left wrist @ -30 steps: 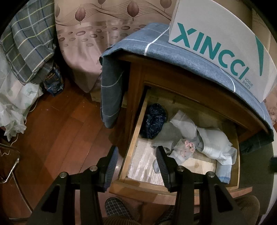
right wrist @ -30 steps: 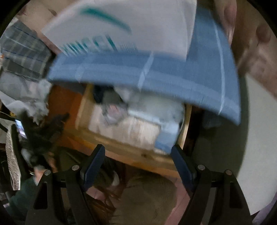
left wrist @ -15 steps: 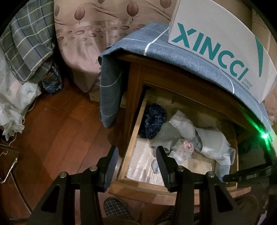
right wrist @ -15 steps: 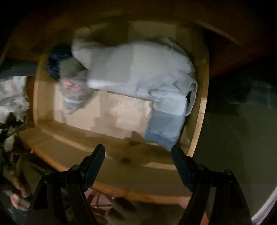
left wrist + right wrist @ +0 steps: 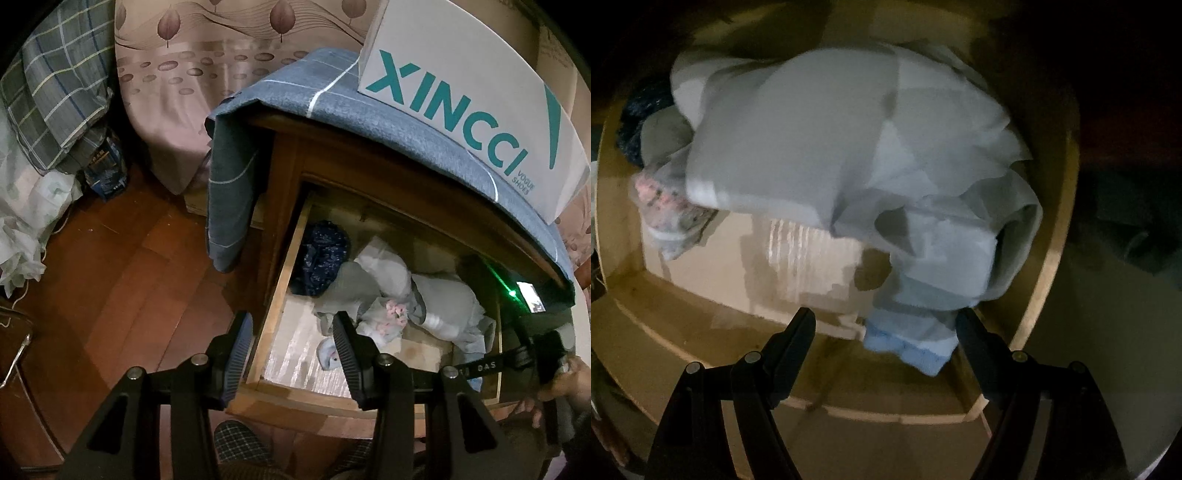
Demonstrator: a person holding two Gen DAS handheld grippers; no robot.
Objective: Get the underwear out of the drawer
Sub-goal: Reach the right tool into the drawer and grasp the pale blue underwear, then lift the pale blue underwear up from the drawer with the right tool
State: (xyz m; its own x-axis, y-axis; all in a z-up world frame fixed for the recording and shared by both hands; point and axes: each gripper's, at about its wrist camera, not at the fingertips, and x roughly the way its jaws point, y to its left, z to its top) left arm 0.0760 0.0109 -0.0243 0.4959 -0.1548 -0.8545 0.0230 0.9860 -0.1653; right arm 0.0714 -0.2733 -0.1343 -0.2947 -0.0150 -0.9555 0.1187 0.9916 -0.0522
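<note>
Two grippers are in play, and the right gripper point(image 5: 884, 325) is clearly the nearer one to the clothes. It points down into the open wooden drawer point(image 5: 1049, 258) with its jaws wide apart and nothing pressed between them. The pale grey-white crumpled underwear with a light blue edge point(image 5: 849, 155) lies just beyond the fingertips, its blue corner reaching between the jaws on the right side. The long axis of this pile runs from the upper left to the lower right of the right wrist view, so the jaws stand roughly across its lower end.

The left gripper point(image 5: 291, 354) hovers over the front left corner of the same drawer point(image 5: 280, 291), jaws partly open and empty, near a small white piece with pink print point(image 5: 388, 321).

Dim light and blur make it hard to tell how many garments form the pale pile. The back of the drawer is hidden under the cabinet top with its blue-grey cloth point(image 5: 369, 107).
</note>
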